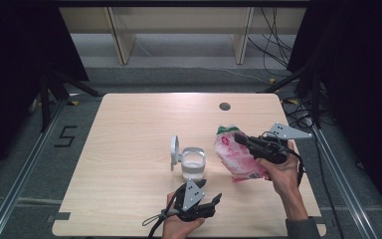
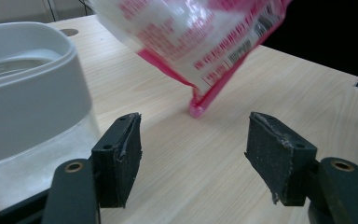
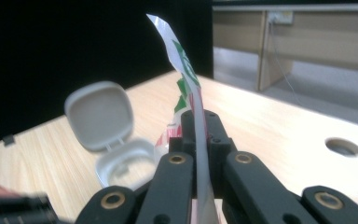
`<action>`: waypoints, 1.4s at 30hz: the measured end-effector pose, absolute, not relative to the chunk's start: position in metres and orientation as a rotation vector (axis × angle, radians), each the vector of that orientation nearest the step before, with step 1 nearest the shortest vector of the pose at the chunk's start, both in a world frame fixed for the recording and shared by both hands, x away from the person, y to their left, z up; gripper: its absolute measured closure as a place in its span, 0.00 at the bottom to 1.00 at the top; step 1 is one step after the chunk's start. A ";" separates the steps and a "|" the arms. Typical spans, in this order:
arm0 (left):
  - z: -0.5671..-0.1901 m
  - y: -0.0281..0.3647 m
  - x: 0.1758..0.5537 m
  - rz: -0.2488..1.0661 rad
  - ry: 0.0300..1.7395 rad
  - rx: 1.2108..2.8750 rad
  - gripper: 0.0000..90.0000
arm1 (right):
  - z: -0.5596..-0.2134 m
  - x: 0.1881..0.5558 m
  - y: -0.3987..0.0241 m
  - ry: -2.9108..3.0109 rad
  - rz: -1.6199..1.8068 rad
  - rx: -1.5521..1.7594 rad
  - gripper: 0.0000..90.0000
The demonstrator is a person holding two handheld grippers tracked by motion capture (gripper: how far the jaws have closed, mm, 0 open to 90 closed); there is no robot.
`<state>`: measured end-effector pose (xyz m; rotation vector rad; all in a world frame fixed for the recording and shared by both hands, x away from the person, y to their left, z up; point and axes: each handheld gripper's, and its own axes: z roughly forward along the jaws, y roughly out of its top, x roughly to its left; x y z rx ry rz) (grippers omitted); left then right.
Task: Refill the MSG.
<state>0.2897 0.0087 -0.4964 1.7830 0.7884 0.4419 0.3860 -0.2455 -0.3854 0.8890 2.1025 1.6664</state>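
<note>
A pink and white bag (image 1: 232, 155) with a green top edge hangs tilted at the table's right of middle, and my right gripper (image 1: 239, 138) is shut on its upper part. In the right gripper view the jaws (image 3: 199, 128) pinch the thin bag (image 3: 185, 65) edge-on. In the left gripper view the bag's (image 2: 200, 37) lower corner touches the tabletop. A small grey-white container (image 1: 193, 163) stands at the middle with its hinged lid (image 1: 174, 151) flipped open. My left gripper (image 1: 210, 191) is open near the front edge, just in front of the container (image 2: 23, 93), with nothing between its pads (image 2: 121, 158).
The light wooden table (image 1: 129, 129) has a round cable hole (image 1: 224, 106) at the back. Black curtains flank both sides, and cables lie on the floor behind the table at the right. A wooden shelf frame stands at the far back.
</note>
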 end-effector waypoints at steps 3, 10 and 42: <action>-0.495 0.016 0.291 0.465 0.782 1.795 0.39 | -0.394 0.384 -0.253 2.100 1.683 0.933 1.00; -0.493 0.022 0.290 0.471 0.809 1.765 0.39 | -0.394 0.371 -0.278 2.079 1.647 0.941 1.00; -0.488 0.038 0.293 0.505 0.846 1.739 0.39 | -0.416 0.367 -0.325 2.030 1.378 1.065 1.00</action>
